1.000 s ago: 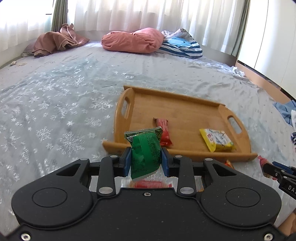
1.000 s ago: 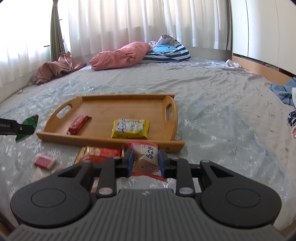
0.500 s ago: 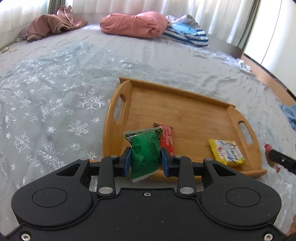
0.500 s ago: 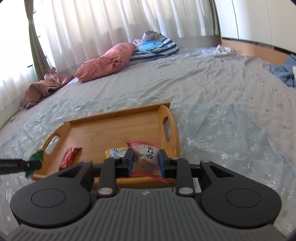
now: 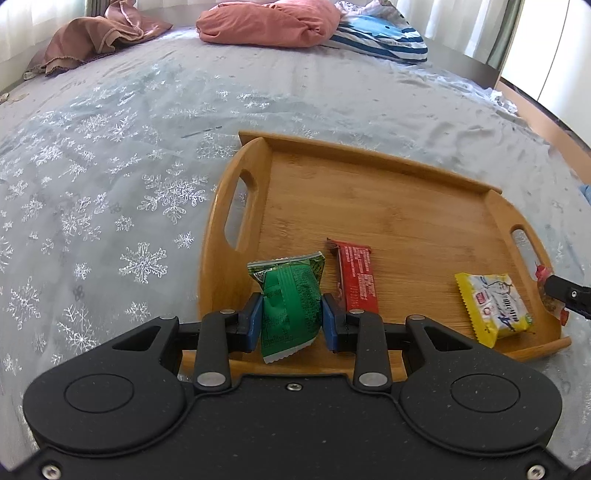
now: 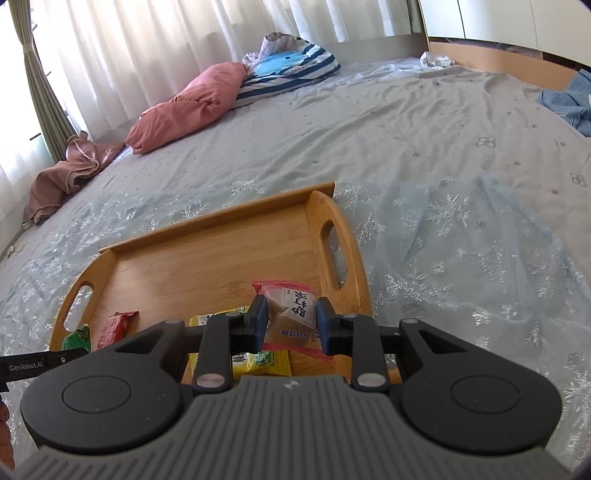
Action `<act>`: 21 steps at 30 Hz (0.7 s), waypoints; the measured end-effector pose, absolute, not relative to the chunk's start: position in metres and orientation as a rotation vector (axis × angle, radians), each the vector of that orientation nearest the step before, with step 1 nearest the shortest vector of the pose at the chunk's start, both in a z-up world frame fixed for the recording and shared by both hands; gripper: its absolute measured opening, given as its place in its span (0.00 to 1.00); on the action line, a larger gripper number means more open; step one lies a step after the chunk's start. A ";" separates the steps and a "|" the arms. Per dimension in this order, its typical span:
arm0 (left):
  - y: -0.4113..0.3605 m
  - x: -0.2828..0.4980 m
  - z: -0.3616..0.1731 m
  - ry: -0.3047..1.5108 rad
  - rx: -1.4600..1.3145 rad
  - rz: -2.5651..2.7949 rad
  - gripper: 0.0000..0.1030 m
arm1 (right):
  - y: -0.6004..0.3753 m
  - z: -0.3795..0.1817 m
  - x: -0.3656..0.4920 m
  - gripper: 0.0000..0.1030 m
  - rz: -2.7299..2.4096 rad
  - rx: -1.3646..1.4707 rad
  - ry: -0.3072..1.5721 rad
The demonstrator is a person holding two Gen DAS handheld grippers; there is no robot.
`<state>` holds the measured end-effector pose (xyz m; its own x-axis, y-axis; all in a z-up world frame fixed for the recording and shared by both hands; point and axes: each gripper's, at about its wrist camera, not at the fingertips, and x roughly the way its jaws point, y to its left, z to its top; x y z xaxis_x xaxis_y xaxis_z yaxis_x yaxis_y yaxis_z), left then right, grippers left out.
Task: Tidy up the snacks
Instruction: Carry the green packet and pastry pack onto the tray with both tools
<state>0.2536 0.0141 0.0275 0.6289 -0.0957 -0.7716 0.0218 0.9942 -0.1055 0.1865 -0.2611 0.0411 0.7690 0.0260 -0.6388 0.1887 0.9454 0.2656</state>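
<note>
A wooden tray (image 5: 369, 192) with two handles lies on the bed. My left gripper (image 5: 291, 323) is shut on a green snack packet (image 5: 290, 295), held over the tray's near left corner. On the tray lie a red snack bar (image 5: 356, 275) and a yellow snack packet (image 5: 493, 308). In the right wrist view my right gripper (image 6: 290, 325) is shut on a clear packet with a brown cake and red edges (image 6: 291, 312), above the tray (image 6: 207, 266) near its right handle. The yellow packet (image 6: 264, 360) shows under it, the red bar (image 6: 116, 326) to the left.
The bed is covered by a pale blue sheet with snowflakes (image 5: 110, 177). A pink pillow (image 5: 269, 22), a striped cushion (image 5: 380, 37) and a brown cloth (image 5: 99, 37) lie at the far end by the curtains. Blue clothing (image 6: 569, 99) lies at the right.
Both grippers have moved forward over the tray with their packets still held, so the tray looks larger and nearer. The right view has rolled, tilting the tray.
</note>
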 end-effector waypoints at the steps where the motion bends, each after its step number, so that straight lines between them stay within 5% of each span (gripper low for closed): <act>1: 0.014 0.255 0.026 0.888 -0.085 -0.067 0.30 | -0.261 0.039 0.188 0.31 -0.093 0.329 0.692; 21: 0.003 0.257 0.019 0.855 -0.041 -0.104 0.31 | -0.254 0.016 0.187 0.32 -0.161 0.318 0.655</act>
